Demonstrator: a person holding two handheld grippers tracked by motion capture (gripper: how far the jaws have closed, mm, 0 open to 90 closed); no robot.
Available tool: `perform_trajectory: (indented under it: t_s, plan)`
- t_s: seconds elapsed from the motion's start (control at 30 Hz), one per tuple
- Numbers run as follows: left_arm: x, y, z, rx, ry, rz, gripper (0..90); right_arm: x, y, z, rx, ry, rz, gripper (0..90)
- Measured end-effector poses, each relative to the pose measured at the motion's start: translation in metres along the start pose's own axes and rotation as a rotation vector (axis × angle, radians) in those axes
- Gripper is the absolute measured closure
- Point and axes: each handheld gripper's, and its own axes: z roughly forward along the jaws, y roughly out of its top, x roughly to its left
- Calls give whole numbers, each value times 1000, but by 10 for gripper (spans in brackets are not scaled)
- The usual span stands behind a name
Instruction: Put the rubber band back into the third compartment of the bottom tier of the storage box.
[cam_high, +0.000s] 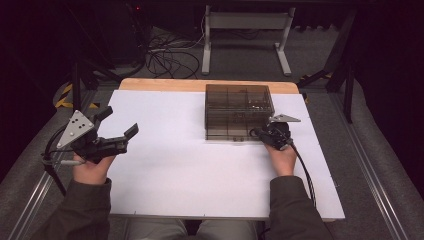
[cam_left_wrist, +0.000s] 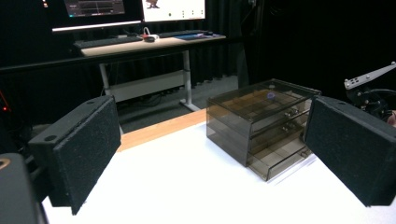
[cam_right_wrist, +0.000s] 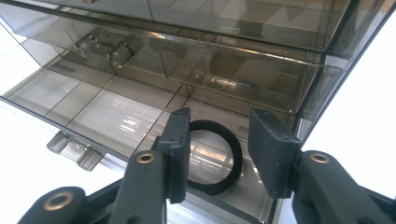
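Right gripper (cam_right_wrist: 219, 154) parted, jaws straddling flat black ring (cam_right_wrist: 215, 158) lying in near-right compartment of pulled-out bottom drawer (cam_right_wrist: 93, 112) of smoky transparent plastic drawer box (cam_high: 239, 111); pads off ring. Left gripper (cam_high: 120, 131) wide apart, empty, well left.

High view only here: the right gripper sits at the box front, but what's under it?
Observer: A black ring, lying flat in the open bottom drawer.
Operator: Is it gripped?
Observer: No. The right gripper has a jaw on either side of it, with the pads clear of it.
Operator: And the drawer above?
Observer: The middle drawer is pushed in.
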Motion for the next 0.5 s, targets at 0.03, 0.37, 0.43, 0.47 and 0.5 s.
perform_trajectory:
  t_s: [0.03, 0.37, 0.43, 0.47, 0.5]
  plan:
    - [0, 0, -1, -1, 0, 1, 46, 0, 0, 0, -3, 1, 2, 584]
    - [0, 3, -3, -10, -1, 4, 46, 0, -1, -5, -27, 23, 22, 499]
    - [0, 3, -4, -16, -4, 1, 46, 1, -1, -6, -32, 24, 23, 484]
    - [0, 3, -4, -19, -7, -1, 46, 1, -1, -6, -35, 26, 27, 472]
    - [1, 3, -3, -20, -9, -3, 46, 1, -1, -7, -37, 26, 32, 457]
